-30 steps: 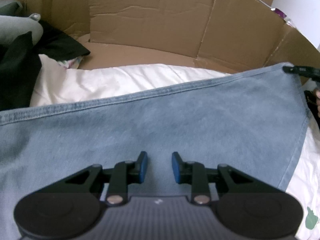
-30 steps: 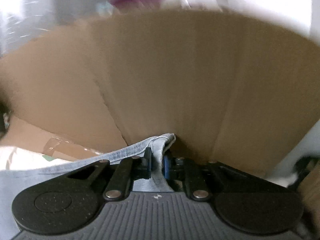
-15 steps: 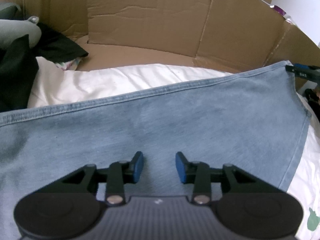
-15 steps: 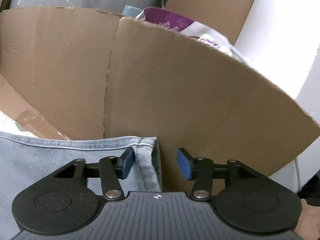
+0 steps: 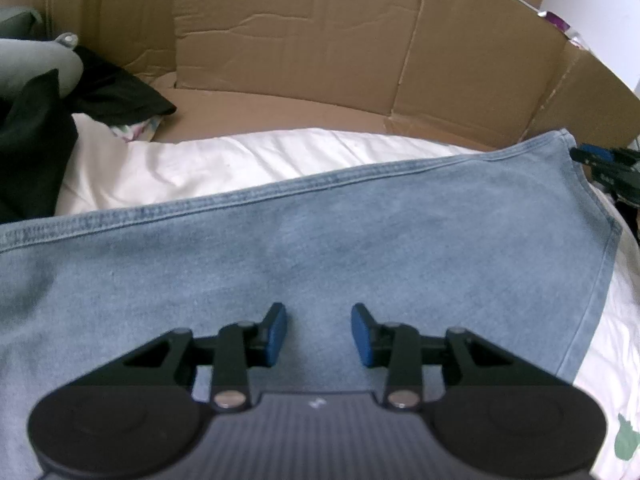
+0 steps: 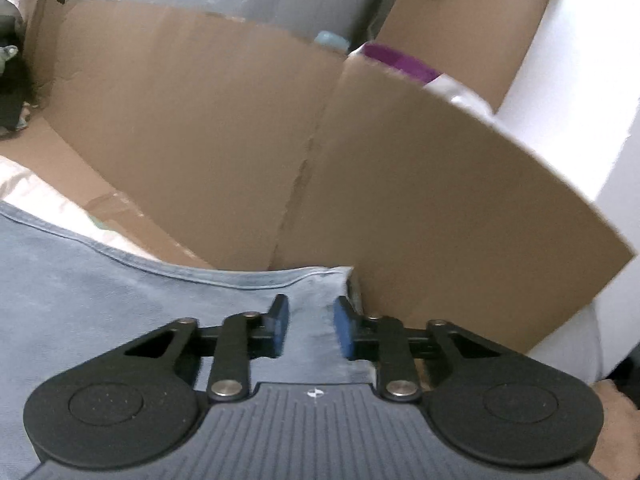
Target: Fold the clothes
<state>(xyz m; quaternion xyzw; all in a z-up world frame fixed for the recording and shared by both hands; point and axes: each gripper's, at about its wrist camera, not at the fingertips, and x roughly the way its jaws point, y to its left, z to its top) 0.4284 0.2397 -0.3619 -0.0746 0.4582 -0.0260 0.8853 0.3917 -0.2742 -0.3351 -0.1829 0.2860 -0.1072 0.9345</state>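
Note:
A light blue denim garment lies spread flat on white bedding, its hemmed edge running across the left wrist view. My left gripper hovers open over the middle of the denim with only flat cloth under it. The garment's far right corner rests against a cardboard wall. My right gripper stands over that corner, its jaws closing with a gap still showing and flat denim in the gap. The pads do not press on the cloth. One of the right gripper's blue pads shows at the right edge of the left wrist view.
Cardboard walls ring the bedding at the back and right. Black clothes and a grey garment are piled at the left. A purple-and-white package sits behind the cardboard. A hand shows at the lower right.
The right gripper let go of the pinched denim corner, opened wide, then narrowed, shifting and rolling meanwhile; the corner now lies flat. The left gripper's jaws widened a little; that hand stayed put.

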